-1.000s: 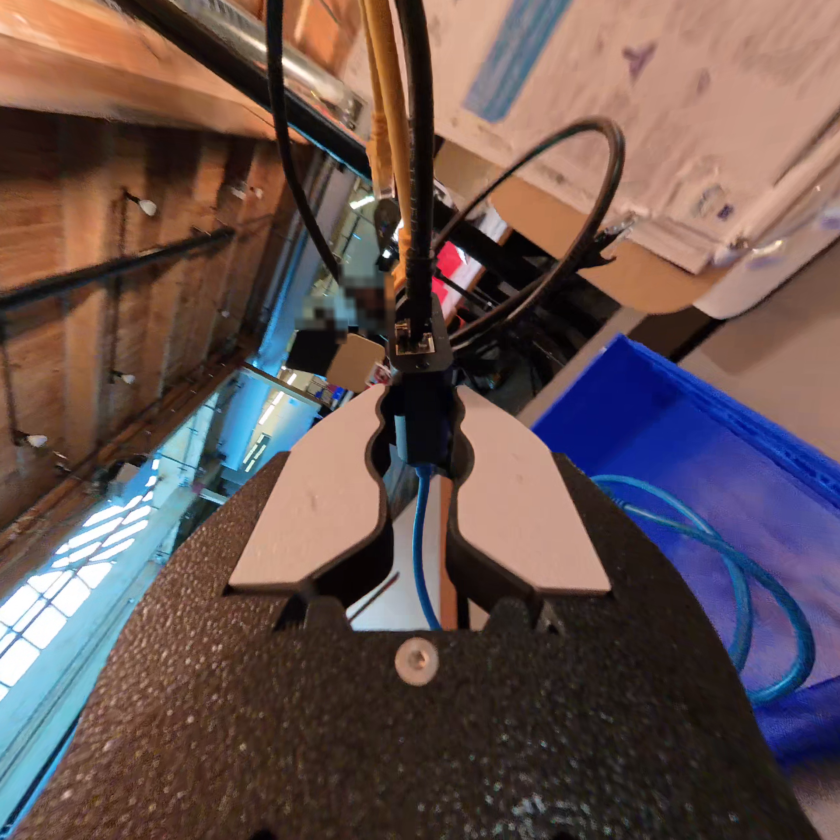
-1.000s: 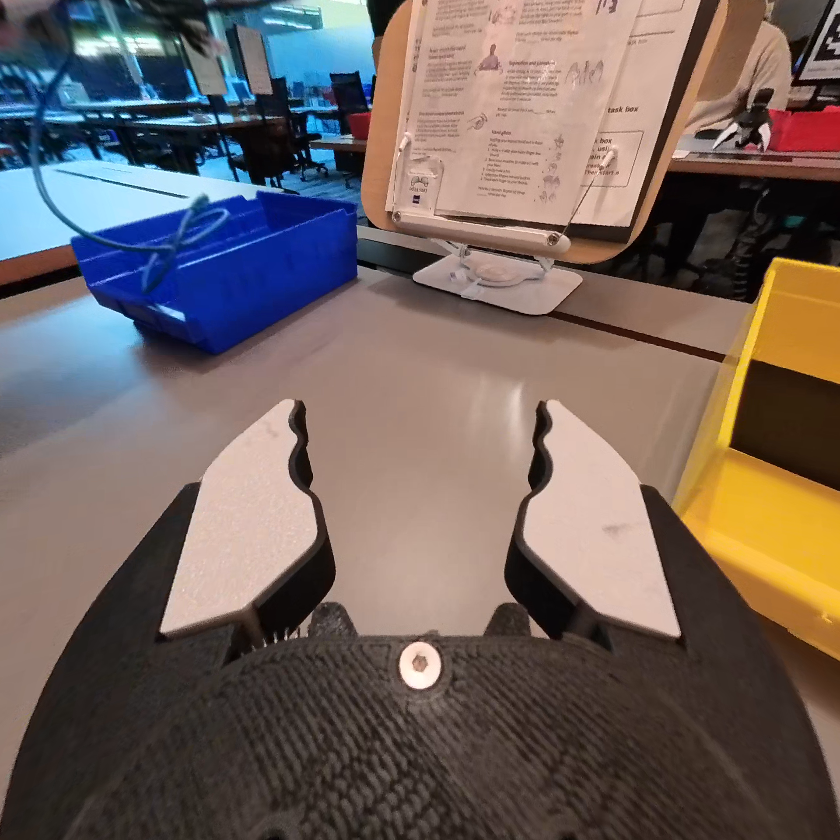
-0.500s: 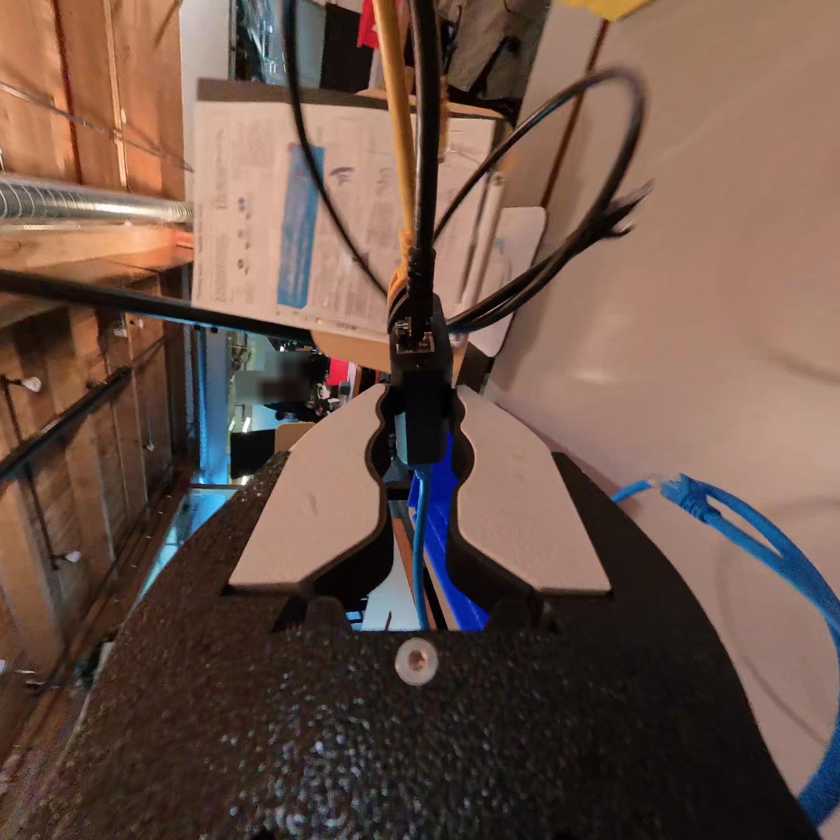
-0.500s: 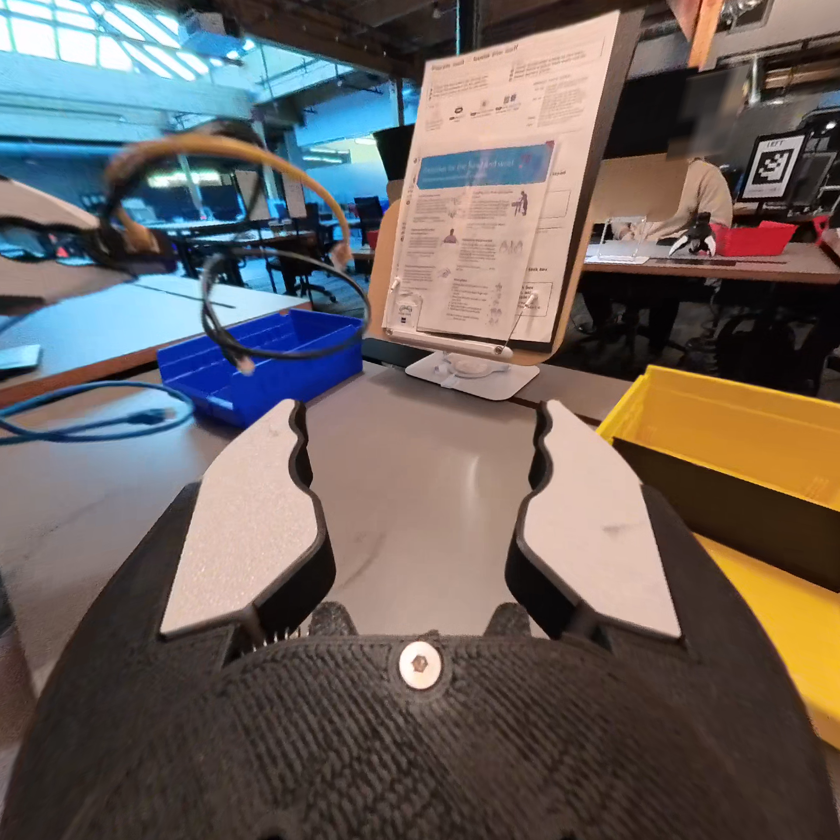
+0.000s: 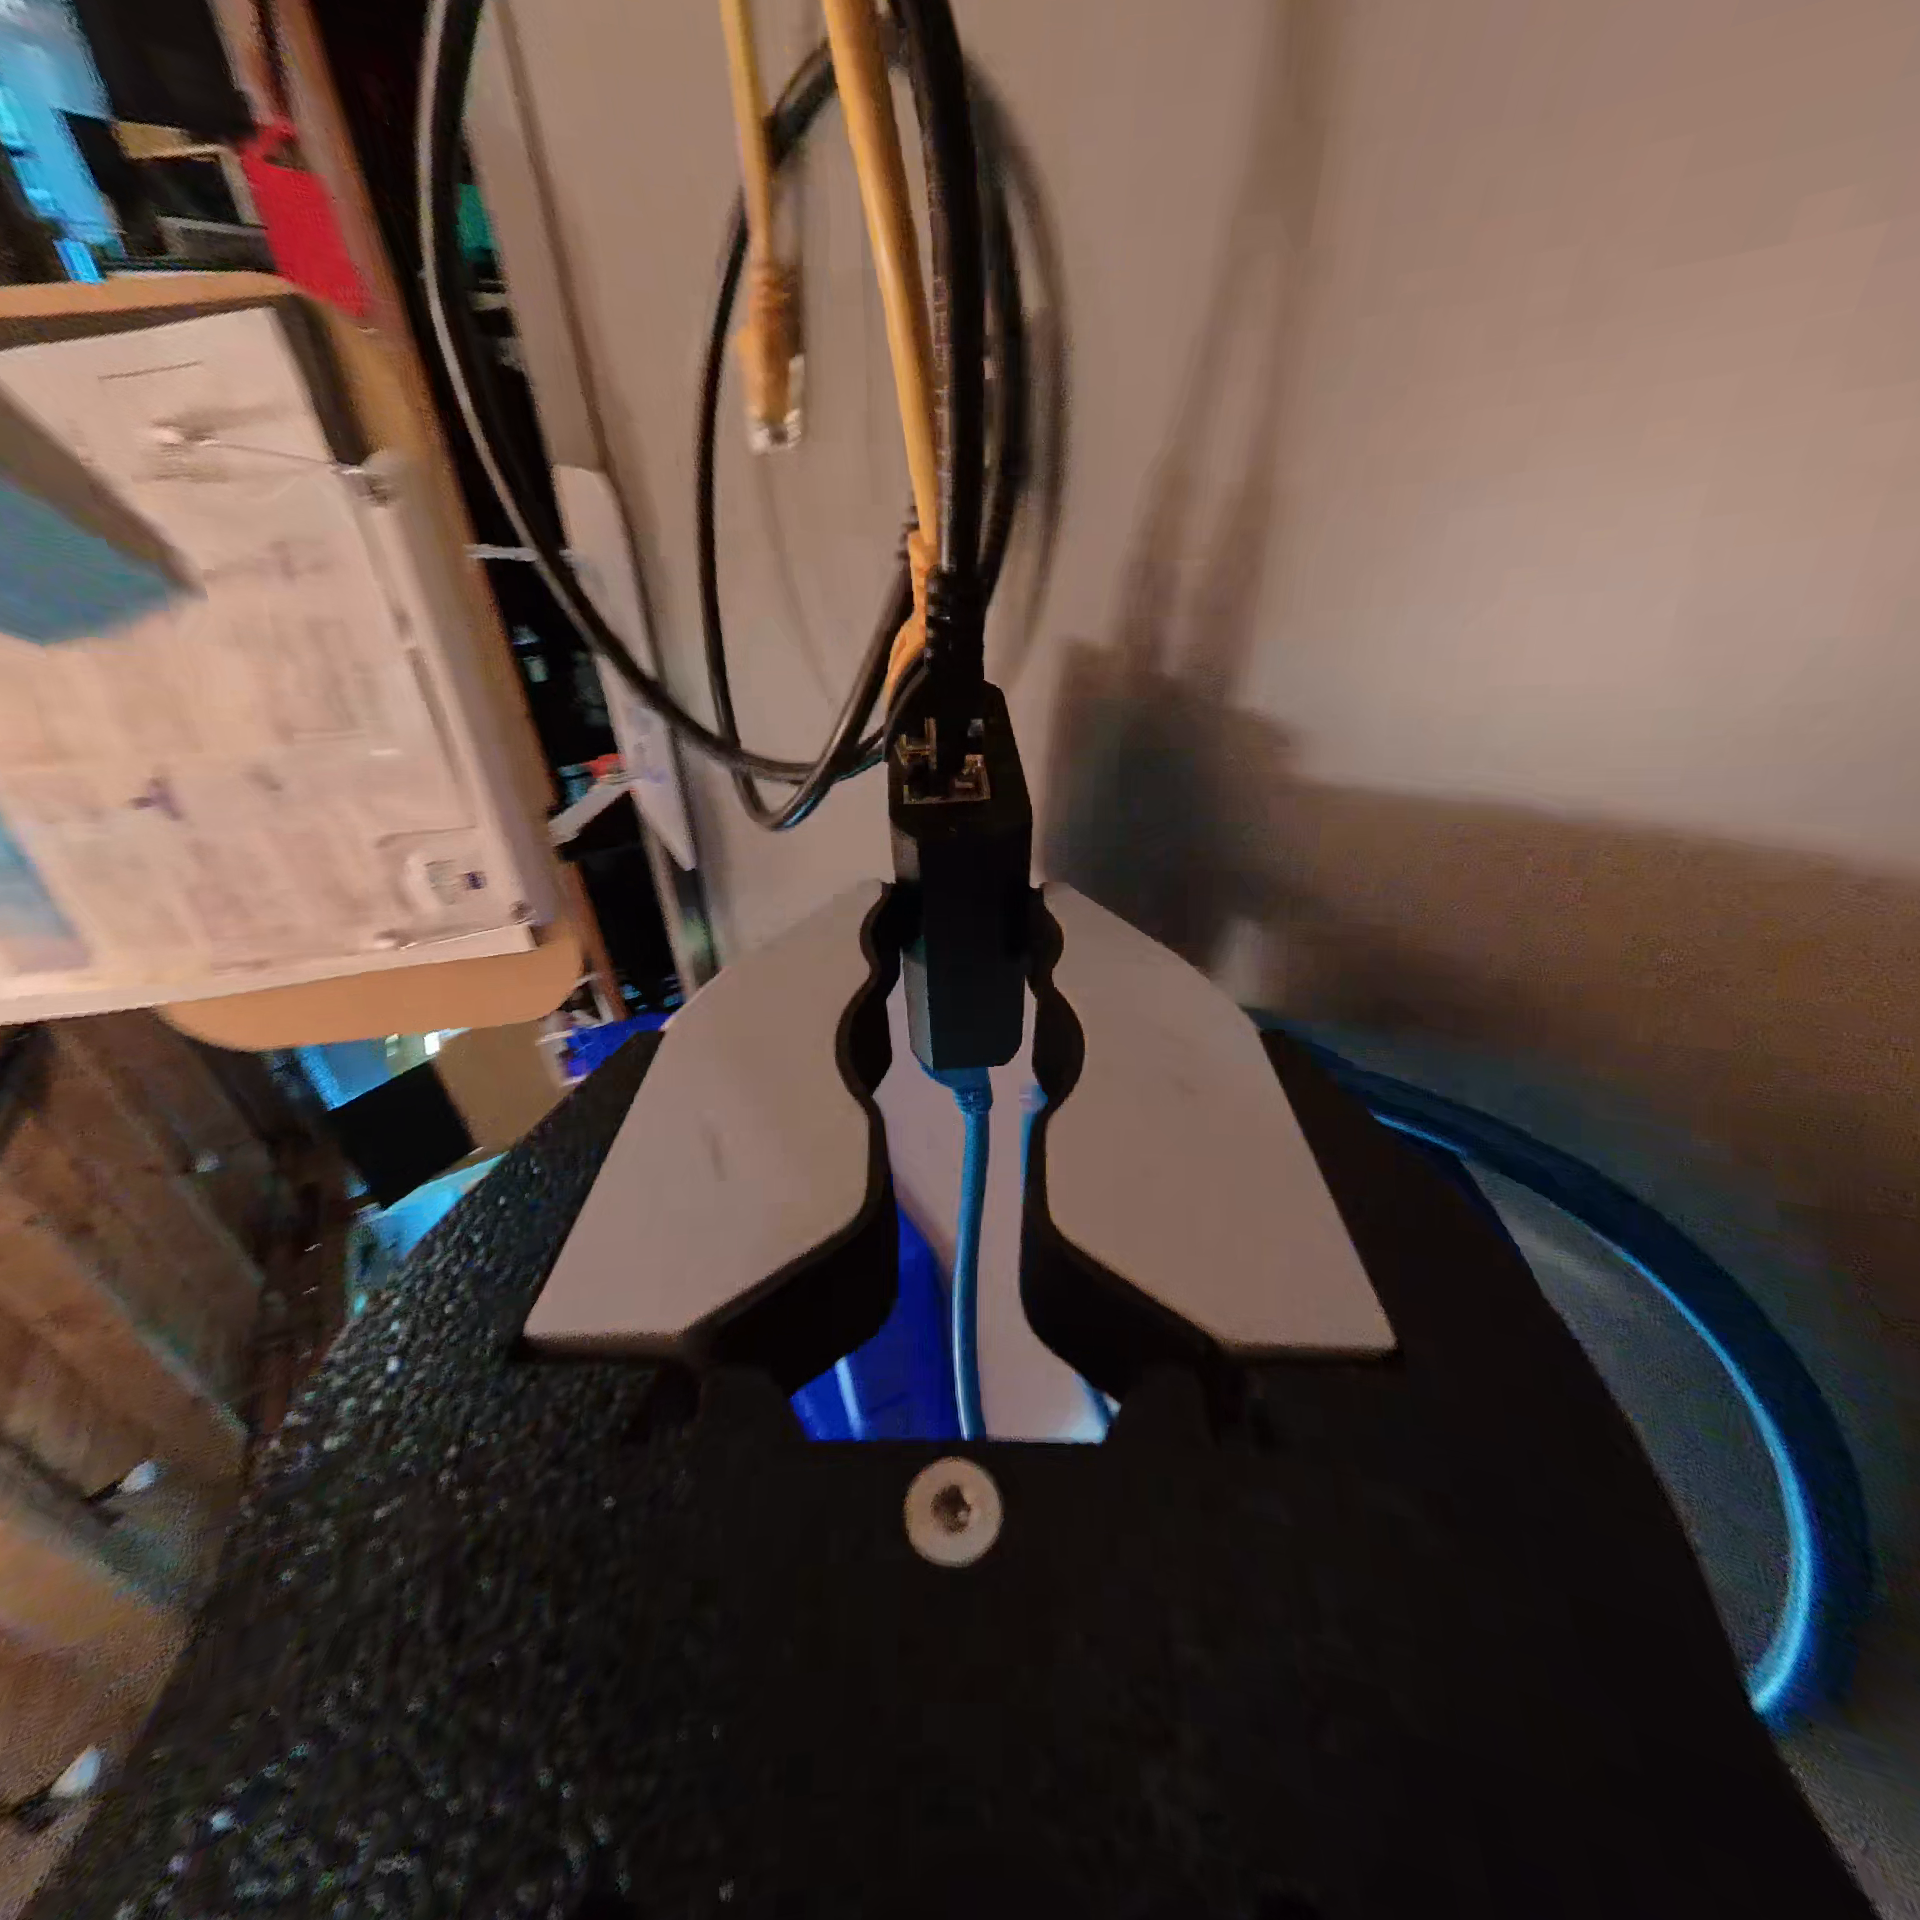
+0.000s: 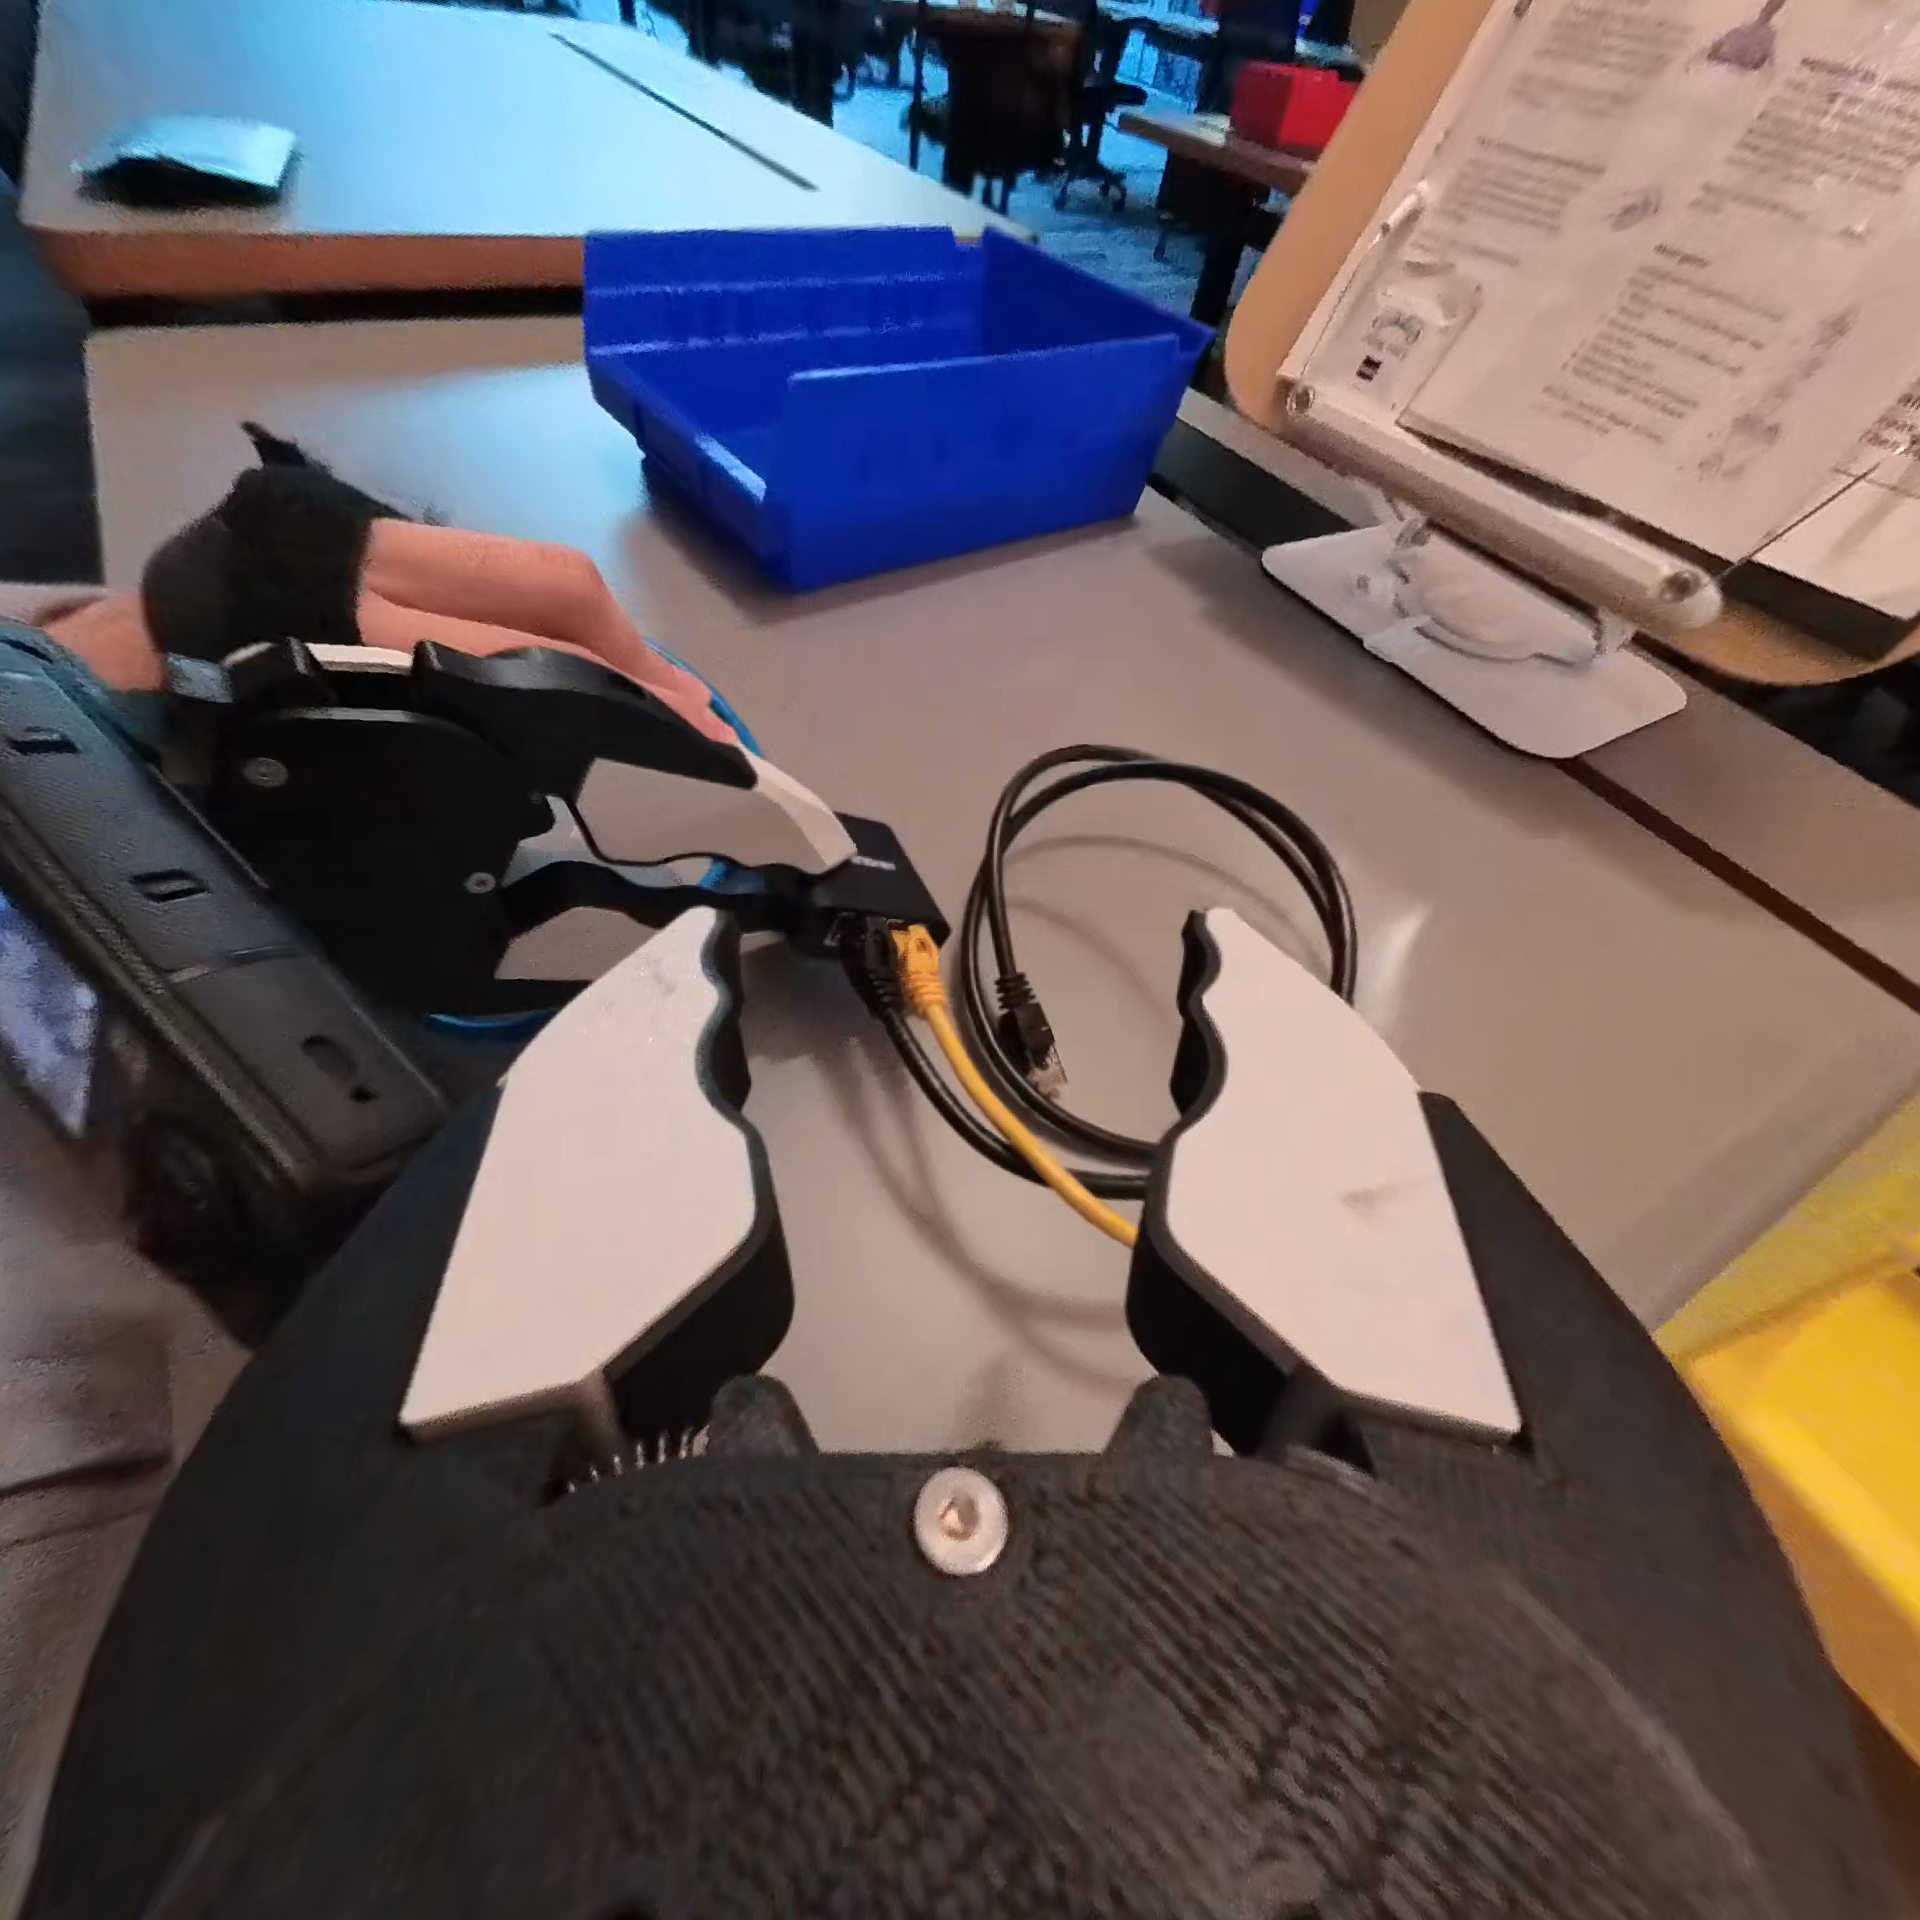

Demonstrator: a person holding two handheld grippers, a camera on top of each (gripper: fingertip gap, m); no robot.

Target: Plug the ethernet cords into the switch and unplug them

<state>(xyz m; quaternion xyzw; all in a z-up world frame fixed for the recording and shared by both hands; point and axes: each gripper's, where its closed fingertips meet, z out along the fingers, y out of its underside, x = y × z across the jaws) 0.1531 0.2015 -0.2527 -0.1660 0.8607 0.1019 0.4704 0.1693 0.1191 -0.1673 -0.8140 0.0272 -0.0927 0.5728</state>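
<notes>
My left gripper [image 5: 961,906] is shut on a small black switch [image 5: 961,821], held sideways. A black cord [image 5: 956,436] and a yellow cord [image 5: 883,260] are plugged into its far end. A blue cord [image 5: 971,1195] leaves its near end. In the right wrist view the left gripper [image 6: 805,878] holds the switch [image 6: 883,883] low at the table. The black plug [image 6: 868,966] and yellow plug [image 6: 920,961] sit in its ports, and a free black plug [image 6: 1034,1029] lies beside them. My right gripper [image 6: 956,925] is open and empty, just short of the switch.
A blue bin [image 6: 883,395] stands behind the switch on the grey table [image 6: 1558,987]. A yellow bin [image 6: 1818,1403] is at the right edge. A document stand [image 6: 1558,312] is at the back right. A hand [image 6: 488,592] holds the left gripper.
The left gripper has swung the switch and its dangling cords down from the air to the table. The right gripper has tilted down and now faces the switch, still open.
</notes>
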